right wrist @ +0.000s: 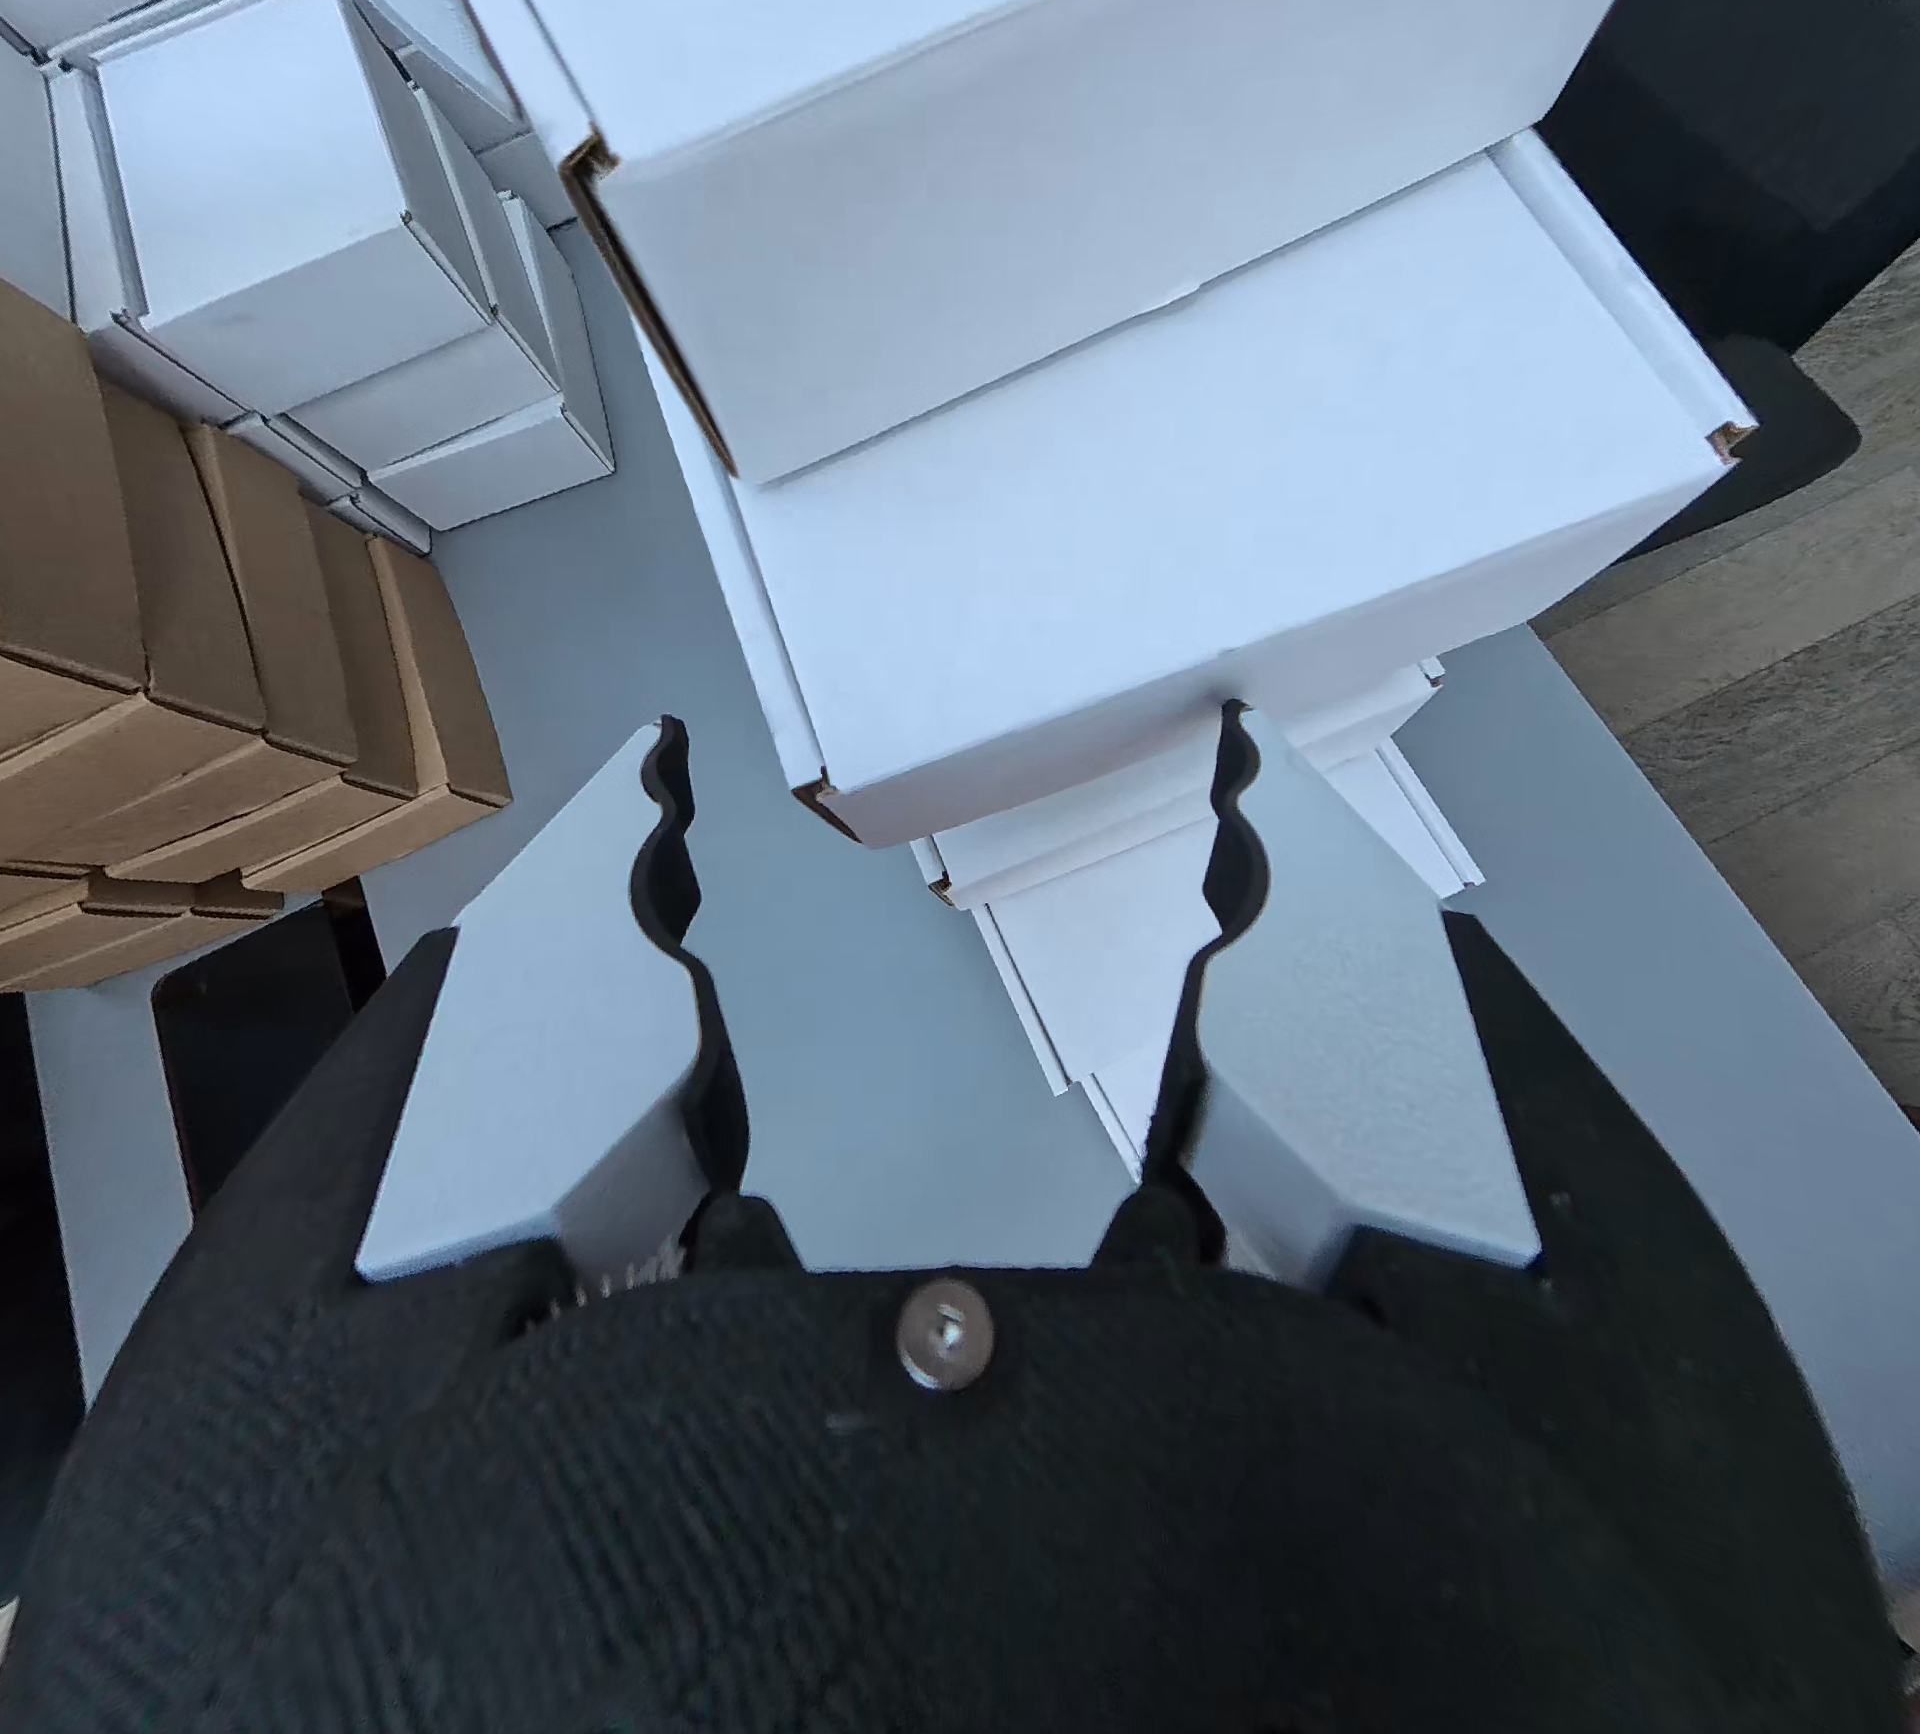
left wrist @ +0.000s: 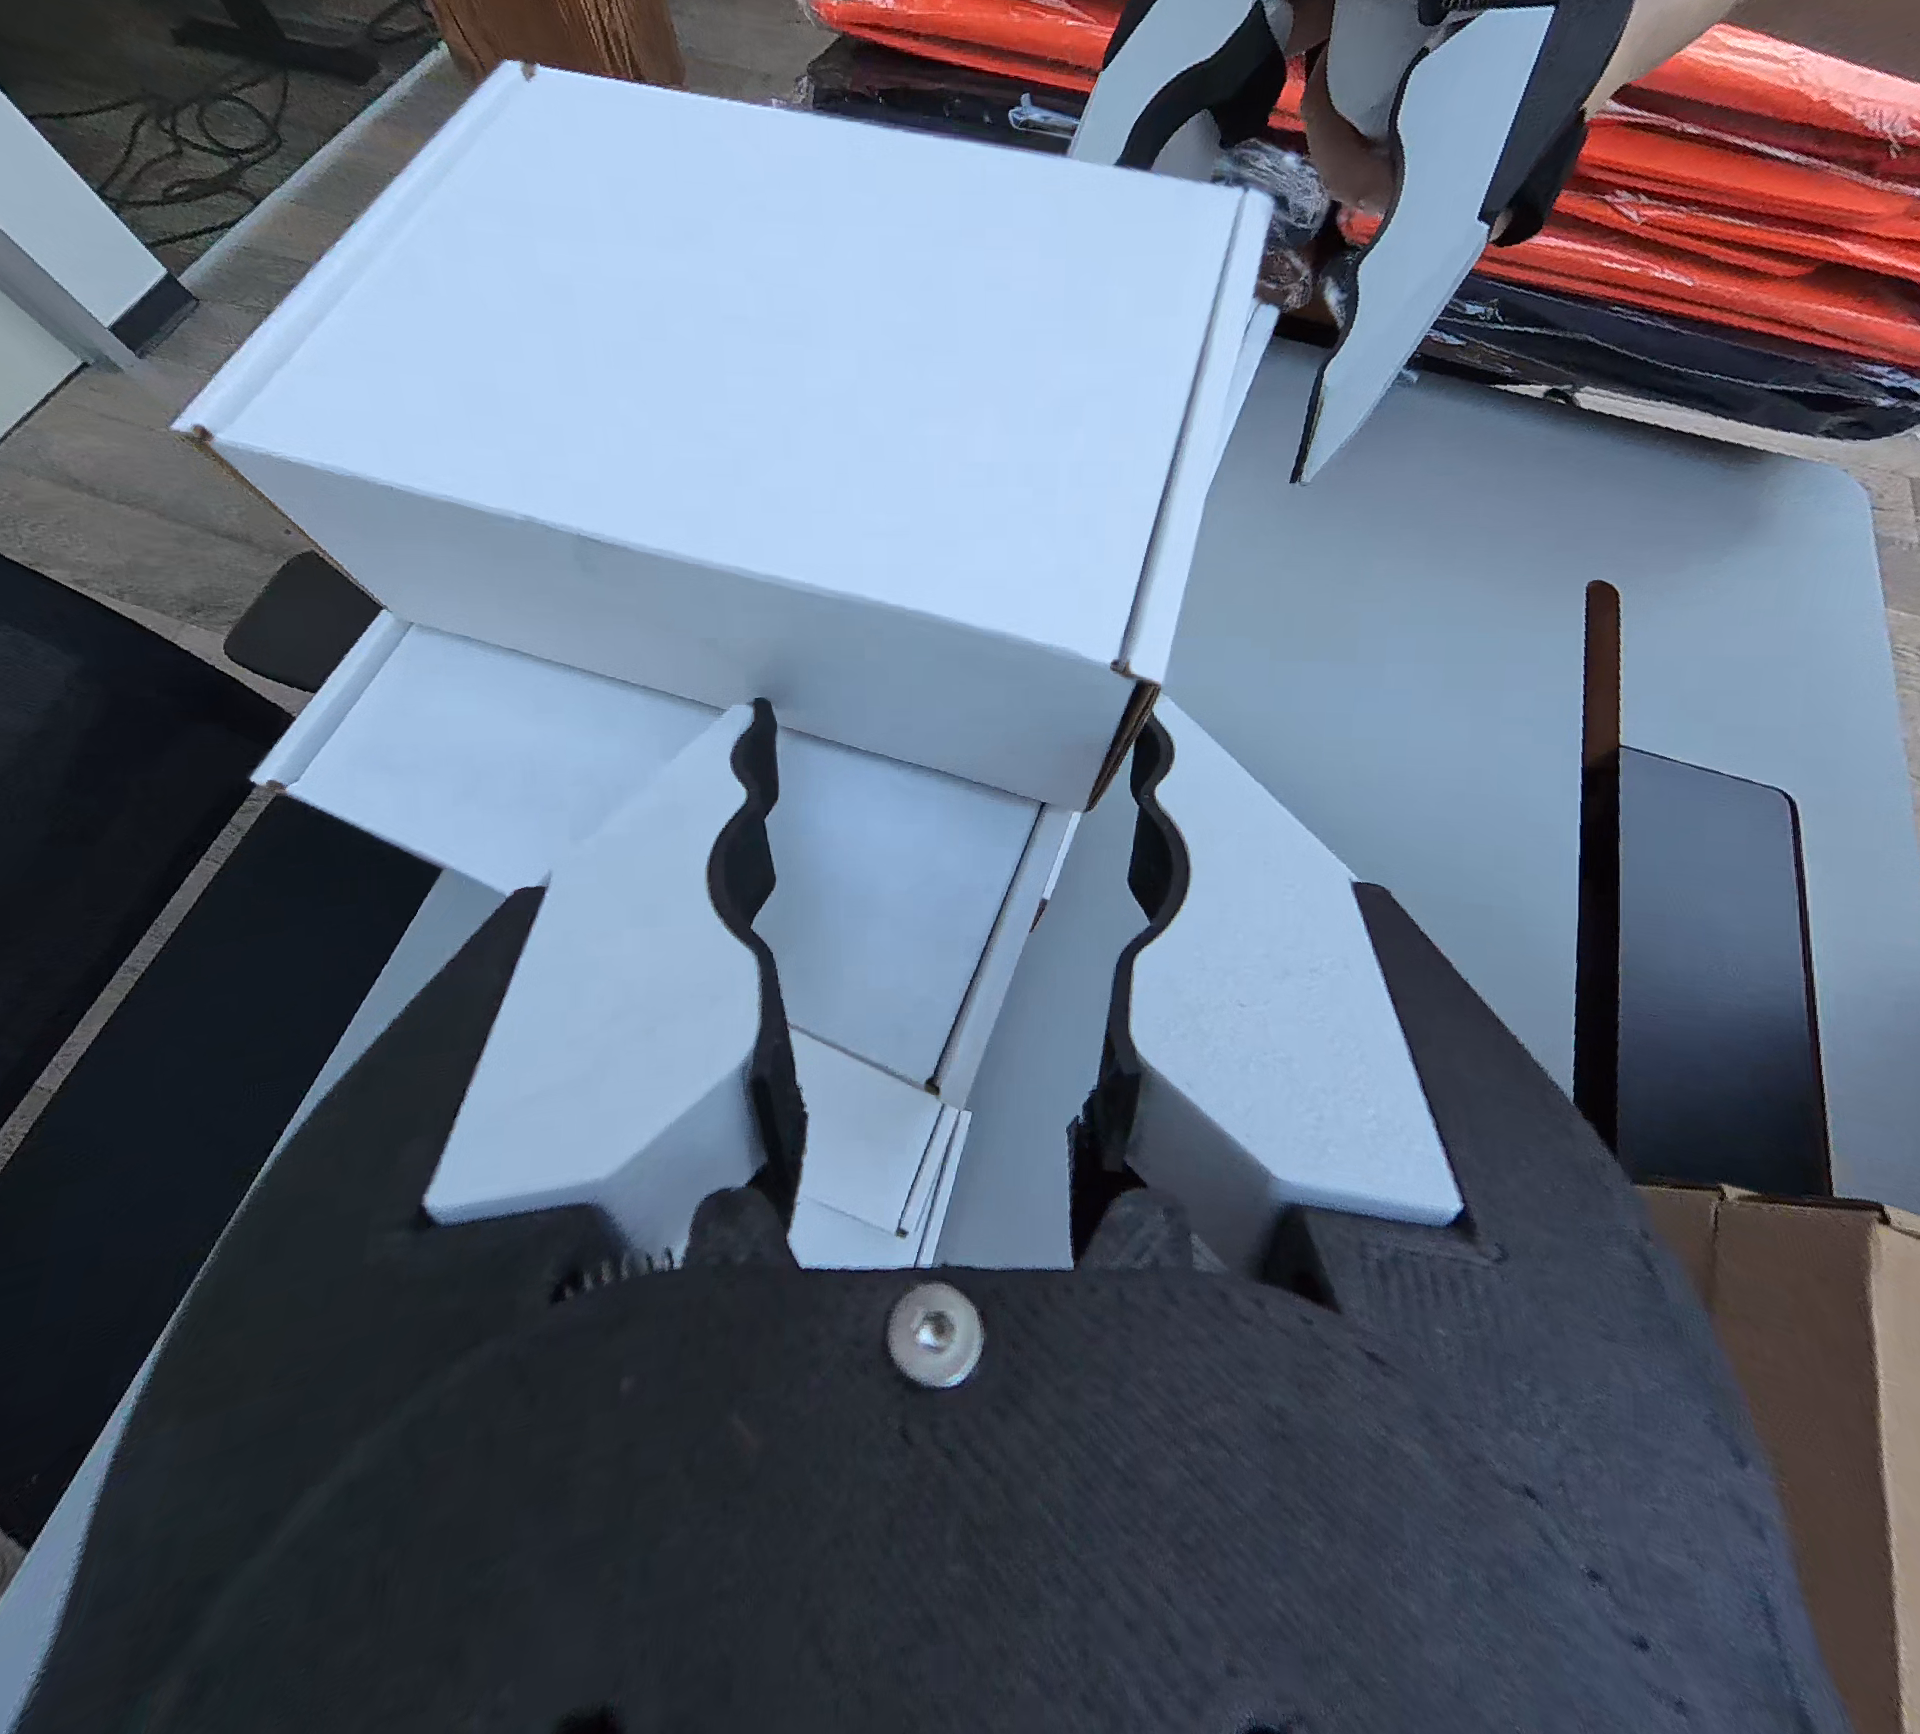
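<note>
Grey worktop [right wrist: 582, 645] carries stacked white boxes [left wrist: 727, 396]; left claw [left wrist: 951, 739] and right claw [right wrist: 951, 723] gape wide beside them, holding nothing.

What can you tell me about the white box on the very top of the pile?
The top white box is a closed cardboard mailer, white outside with brown cardboard showing at its corners and edges. Its lid is folded shut. It sits level on a stack of similar white boxes on the grey table, turned a bit askew from the one below. The left claw is open just in front of it; neither claw grips it.
</note>
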